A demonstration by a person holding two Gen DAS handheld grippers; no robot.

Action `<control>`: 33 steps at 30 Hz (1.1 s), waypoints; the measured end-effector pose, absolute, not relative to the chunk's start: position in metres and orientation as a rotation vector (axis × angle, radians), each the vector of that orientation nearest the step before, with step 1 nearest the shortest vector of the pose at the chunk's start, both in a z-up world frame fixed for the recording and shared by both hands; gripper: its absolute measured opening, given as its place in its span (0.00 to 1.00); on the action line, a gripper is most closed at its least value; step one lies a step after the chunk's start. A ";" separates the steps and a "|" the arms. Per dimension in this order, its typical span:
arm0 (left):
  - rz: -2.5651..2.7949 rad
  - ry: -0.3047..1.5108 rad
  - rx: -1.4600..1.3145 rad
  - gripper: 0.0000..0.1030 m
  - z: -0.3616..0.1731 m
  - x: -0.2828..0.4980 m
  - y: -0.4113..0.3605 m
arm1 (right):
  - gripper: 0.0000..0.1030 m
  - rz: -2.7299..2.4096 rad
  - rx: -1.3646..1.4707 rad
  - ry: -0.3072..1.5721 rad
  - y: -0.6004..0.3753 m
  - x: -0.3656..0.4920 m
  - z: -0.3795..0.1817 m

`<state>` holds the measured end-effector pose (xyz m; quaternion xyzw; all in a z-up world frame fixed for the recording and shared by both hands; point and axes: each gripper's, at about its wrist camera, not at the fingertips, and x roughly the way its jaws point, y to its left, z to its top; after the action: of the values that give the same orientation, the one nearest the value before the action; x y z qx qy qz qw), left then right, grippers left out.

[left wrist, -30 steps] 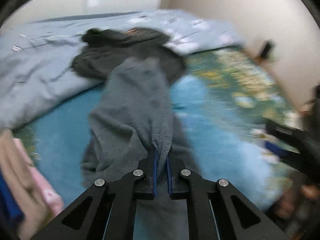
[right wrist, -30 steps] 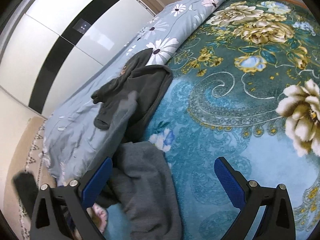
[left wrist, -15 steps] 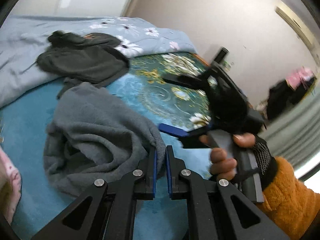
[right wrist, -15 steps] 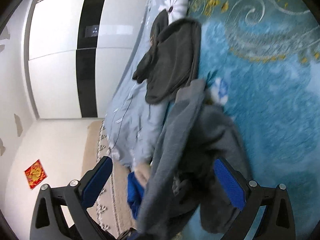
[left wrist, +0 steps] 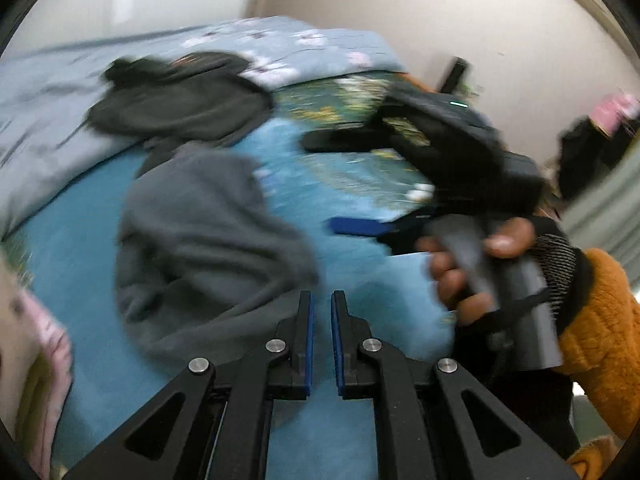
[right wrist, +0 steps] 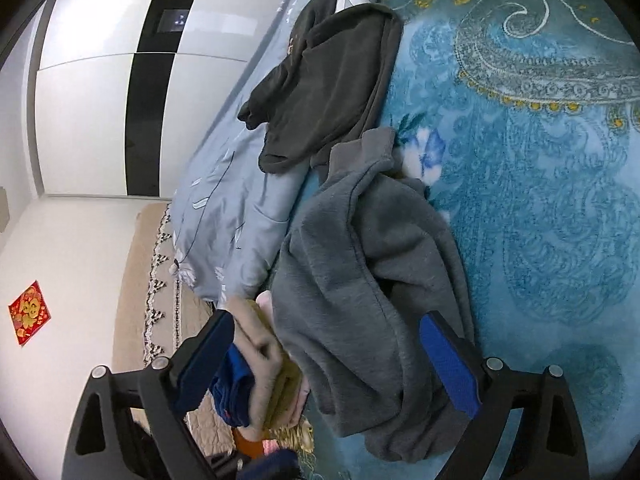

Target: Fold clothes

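Spread over the bed, a teal floral blanket (right wrist: 560,208) carries everything. Nearest the left wrist camera, the left hand-held gripper (left wrist: 321,312) has its blue pads drawn narrow, almost together; a fold of the grey sweatshirt (left wrist: 200,240) lies right at its left pad, but the blur hides whether any cloth is pinched between them. Just to its right, the person's hand (left wrist: 476,264), in an orange fleece sleeve (left wrist: 596,320), carries the right hand-held gripper (right wrist: 324,360), whose jaws stand wide and are easing closed over the sweatshirt's near, rumpled end, with the pads not yet pressing on it. At that gripper's left pad a stack of folded clothes (right wrist: 260,364) sits at the bed's edge. The sweatshirt lies bunched, its collar pointing away. Beyond it a darker garment (right wrist: 332,80) lies half on a pale blue floral quilt (right wrist: 224,200), with white wardrobe doors (right wrist: 92,112) behind. This looks like the laying-out step before any fold: next, each gripper likely needs a hem corner to draw the sweatshirt flat.
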<state>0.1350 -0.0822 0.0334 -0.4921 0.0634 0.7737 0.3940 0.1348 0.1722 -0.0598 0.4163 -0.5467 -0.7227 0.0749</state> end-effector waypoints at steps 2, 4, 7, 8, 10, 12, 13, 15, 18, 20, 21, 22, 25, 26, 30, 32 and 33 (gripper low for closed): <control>2.012 0.114 -1.285 0.08 0.031 0.125 -0.104 | 0.92 -2.187 1.295 -1.634 0.173 0.133 -0.064; 2.054 0.068 -1.313 0.08 0.029 0.117 -0.123 | 0.88 -2.176 1.318 -1.641 0.173 0.128 -0.070; 2.100 0.022 -1.346 0.08 0.027 0.108 -0.142 | 0.68 -2.147 1.350 -1.626 0.169 0.120 -0.078; 2.110 0.012 -1.355 0.08 0.026 0.107 -0.148 | 0.58 -2.137 1.373 -1.607 0.165 0.117 -0.081; 2.128 -0.003 -1.368 0.08 0.025 0.105 -0.157 | 0.49 -2.121 1.426 -1.558 0.157 0.110 -0.086; 2.143 -0.011 -1.384 0.08 0.021 0.102 -0.164 | 0.44 -2.094 1.472 -1.519 0.149 0.105 -0.092; 2.153 -0.018 -1.396 0.08 0.020 0.100 -0.168 | 0.42 -2.080 1.494 -1.500 0.145 0.102 -0.095; 2.177 -0.038 -1.426 0.08 0.015 0.097 -0.176 | 0.23 -2.038 1.524 -1.482 0.137 0.100 -0.101; 2.212 -0.052 -1.484 0.08 0.007 0.090 -0.186 | 0.08 -2.011 1.495 -1.466 0.132 0.102 -0.098; 2.230 -0.065 -1.517 0.08 0.001 0.083 -0.189 | 0.07 -2.025 1.392 -1.503 0.137 0.107 -0.086; 2.240 -0.069 -1.529 0.10 -0.003 0.077 -0.188 | 0.07 -2.035 1.311 -1.548 0.143 0.112 -0.080; 2.250 -0.073 -1.540 0.17 -0.006 0.071 -0.187 | 0.07 -2.043 1.230 -1.592 0.150 0.117 -0.073; 2.237 -0.120 -1.570 0.31 -0.015 0.052 -0.175 | 0.07 -2.081 0.986 -1.791 0.181 0.145 -0.063; 2.224 -0.134 -1.580 0.35 -0.019 0.046 -0.169 | 0.07 -2.089 0.915 -1.867 0.192 0.155 -0.063; 2.183 -0.168 -1.666 0.40 -0.038 0.024 -0.148 | 0.07 -2.111 0.680 -2.090 0.218 0.184 -0.064; 2.153 -0.200 -1.718 0.43 -0.047 0.017 -0.140 | 0.07 -2.135 0.630 -2.107 0.222 0.188 -0.061; 2.149 -0.206 -1.732 0.43 -0.050 0.013 -0.135 | 0.07 -2.144 0.624 -2.099 0.223 0.188 -0.059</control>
<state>0.0127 -0.1355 -0.0502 -0.6149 -0.0731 0.7629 0.1856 0.1880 0.2227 -0.0588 0.2035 -0.6845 -0.6990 0.0383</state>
